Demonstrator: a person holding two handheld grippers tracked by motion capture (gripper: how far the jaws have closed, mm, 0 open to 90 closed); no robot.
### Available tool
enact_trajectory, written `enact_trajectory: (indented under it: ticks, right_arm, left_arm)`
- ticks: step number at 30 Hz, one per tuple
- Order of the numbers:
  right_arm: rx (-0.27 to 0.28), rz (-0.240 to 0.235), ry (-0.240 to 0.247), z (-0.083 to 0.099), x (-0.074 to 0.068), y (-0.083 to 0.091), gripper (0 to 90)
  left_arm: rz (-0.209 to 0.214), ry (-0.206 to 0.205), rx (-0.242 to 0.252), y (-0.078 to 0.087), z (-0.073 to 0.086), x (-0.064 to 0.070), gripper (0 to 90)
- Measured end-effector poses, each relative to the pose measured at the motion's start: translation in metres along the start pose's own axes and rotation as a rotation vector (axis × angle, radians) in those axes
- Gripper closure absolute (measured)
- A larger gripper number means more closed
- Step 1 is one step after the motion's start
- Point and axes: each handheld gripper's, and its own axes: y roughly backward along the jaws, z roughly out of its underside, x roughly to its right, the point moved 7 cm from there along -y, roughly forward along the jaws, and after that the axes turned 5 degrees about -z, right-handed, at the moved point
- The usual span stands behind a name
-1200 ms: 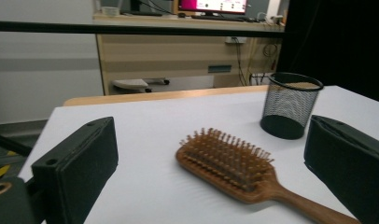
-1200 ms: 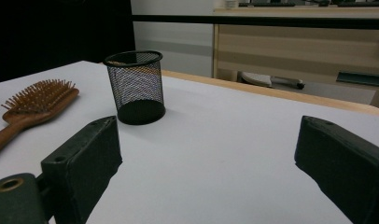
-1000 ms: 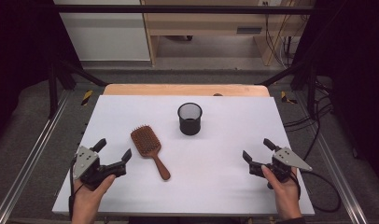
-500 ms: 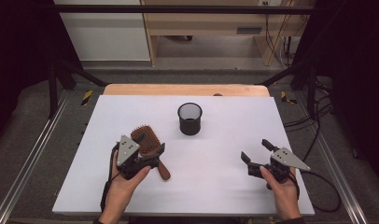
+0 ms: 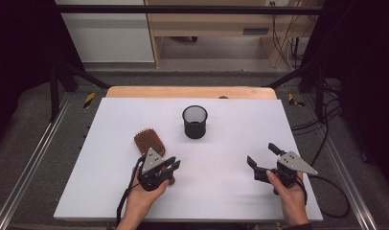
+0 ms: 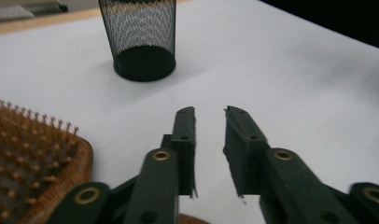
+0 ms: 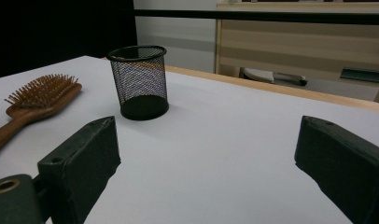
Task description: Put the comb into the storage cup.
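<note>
Left hand-held gripper (image 5: 171, 166): sits over the handle of the brown wooden paddle hairbrush (image 5: 148, 143), near-left of the table. In the left gripper view its jaws stand a narrow gap apart with white table between the tips; a sliver of brown wood shows just under the jaw roots. Not pinching anything I can see.

Right hand-held gripper (image 5: 263, 154): near-right, well apart from everything, jaws spread wide and empty.

Hairbrush: lies flat, bristles up, head pointing far-left, handle running under the left hand-held gripper. Where the handle ends is hidden by the hand.

Black wire-mesh cylindrical cup (image 5: 195, 121): upright, centre of the table, beyond the brush and apart from it; looks empty.

Risk, grip: my read is a grasp on the handle is in hand. The jaws look ahead of and above the handle, not around it, so closing now could catch nothing or only clip the wood's edge.

Risk, slip: the handle is smooth and rounded and the head is heavier, so a pinch far down the handle may let the brush swing or twist out.

Risk, cup: light mesh, open top, so a knock from the brush head could tip or slide it.

Surface: plain white matt table (image 5: 231, 191), wooden strip along the far edge.

Room: dark curtains both sides, metal rails on grey floor, cables at right, pale wooden furniture behind.
</note>
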Motion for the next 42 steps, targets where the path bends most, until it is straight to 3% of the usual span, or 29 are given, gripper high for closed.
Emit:
enact_trajectory:
  ticks: [1,3,4,16,31,42]
  right_arm:
    - [0.004,0.001,0.0,-0.001,0.001,0.001,6.8]
    - [0.005,-0.001,0.0,-0.001,0.001,0.001,6.9]
    - [0.005,-0.001,0.0,-0.001,0.001,0.001,6.9]
    - [-0.012,-0.011,0.008,0.0,-0.002,0.0,6.8]
    - [-0.014,-0.013,0.005,0.001,-0.002,-0.001,6.8]
    - [-0.018,-0.02,0.007,0.001,-0.003,-0.001,6.7]
  left_arm:
    - [0.007,0.0,-0.017,-0.001,0.003,0.0,83.4]
    - [0.021,0.002,-0.068,-0.007,0.012,0.0,88.0]
    - [0.021,0.002,-0.068,-0.007,0.012,0.0,89.6]
    - [0.011,-0.013,-0.183,-0.014,0.031,0.001,90.0]
    - [0.003,-0.022,-0.245,-0.007,0.041,-0.004,90.0]
    - [-0.046,0.029,-0.27,0.019,0.053,-0.031,90.0]
